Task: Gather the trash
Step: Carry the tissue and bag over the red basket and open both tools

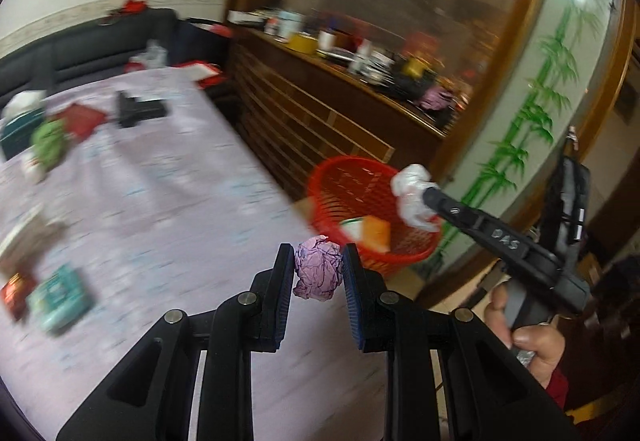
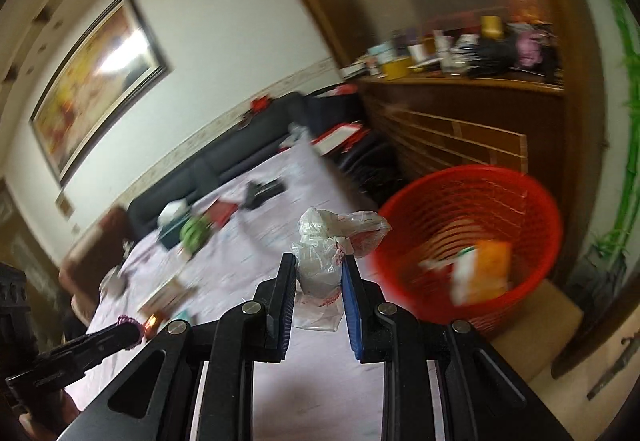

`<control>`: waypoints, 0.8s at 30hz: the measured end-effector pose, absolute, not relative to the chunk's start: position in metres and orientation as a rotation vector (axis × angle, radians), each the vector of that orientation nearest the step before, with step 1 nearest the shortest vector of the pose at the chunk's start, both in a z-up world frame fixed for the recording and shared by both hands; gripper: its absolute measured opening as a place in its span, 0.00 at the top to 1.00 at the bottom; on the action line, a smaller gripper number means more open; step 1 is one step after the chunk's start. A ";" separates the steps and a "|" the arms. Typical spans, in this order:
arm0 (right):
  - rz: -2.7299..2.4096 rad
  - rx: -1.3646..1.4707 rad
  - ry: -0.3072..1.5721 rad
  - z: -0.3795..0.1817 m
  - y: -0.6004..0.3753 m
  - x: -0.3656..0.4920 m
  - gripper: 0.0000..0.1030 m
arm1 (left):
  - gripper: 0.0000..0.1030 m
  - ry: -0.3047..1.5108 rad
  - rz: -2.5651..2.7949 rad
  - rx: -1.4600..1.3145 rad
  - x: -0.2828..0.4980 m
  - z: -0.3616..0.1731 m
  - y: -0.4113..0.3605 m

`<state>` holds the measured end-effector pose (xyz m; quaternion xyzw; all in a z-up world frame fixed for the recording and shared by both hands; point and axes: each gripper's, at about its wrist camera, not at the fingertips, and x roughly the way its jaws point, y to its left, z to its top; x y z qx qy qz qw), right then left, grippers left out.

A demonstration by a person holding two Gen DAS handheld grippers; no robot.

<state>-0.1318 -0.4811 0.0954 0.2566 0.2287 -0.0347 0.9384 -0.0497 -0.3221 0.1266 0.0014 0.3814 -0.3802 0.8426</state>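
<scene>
Your left tool clamps a crumpled purple paper ball; your right tool pinches a plastic bag beside the red basket.

This is a home living room: a dark sofa runs along a wall hung with a framed painting, a table with a lilac cloth stands before it, and a wooden sideboard (its top crowded with household clutter) fills one side.
</scene>
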 end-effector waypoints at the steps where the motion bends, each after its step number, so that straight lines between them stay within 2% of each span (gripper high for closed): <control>1: -0.079 0.544 0.466 0.095 -0.497 -0.132 0.77 | 0.77 0.822 -0.830 0.006 -0.045 0.124 -0.343; 10: -0.147 0.676 0.497 0.073 -0.596 -0.121 0.76 | 0.75 0.924 -0.899 0.061 -0.014 0.088 -0.458; 11: -0.148 0.690 0.498 0.070 -0.605 -0.120 0.75 | 0.64 0.934 -0.890 0.061 -0.011 0.086 -0.462; 12: -0.148 0.701 0.498 0.068 -0.610 -0.119 0.75 | 0.48 0.945 -0.875 0.055 -0.007 0.082 -0.467; 15: -0.143 0.721 0.505 0.063 -0.625 -0.112 0.71 | 0.45 0.961 -0.868 0.029 -0.003 0.079 -0.461; 16: -0.140 0.725 0.508 0.060 -0.629 -0.110 0.63 | 0.45 0.966 -0.871 0.030 -0.003 0.079 -0.458; 17: -0.141 0.734 0.508 0.058 -0.633 -0.108 0.50 | 0.45 0.963 -0.867 0.034 -0.005 0.080 -0.452; 18: -0.145 0.745 0.507 0.056 -0.635 -0.108 0.46 | 0.45 0.956 -0.858 0.036 -0.006 0.083 -0.446; 24: -0.151 0.741 0.476 0.058 -0.634 -0.120 0.45 | 0.38 0.910 -0.772 0.046 -0.022 0.090 -0.390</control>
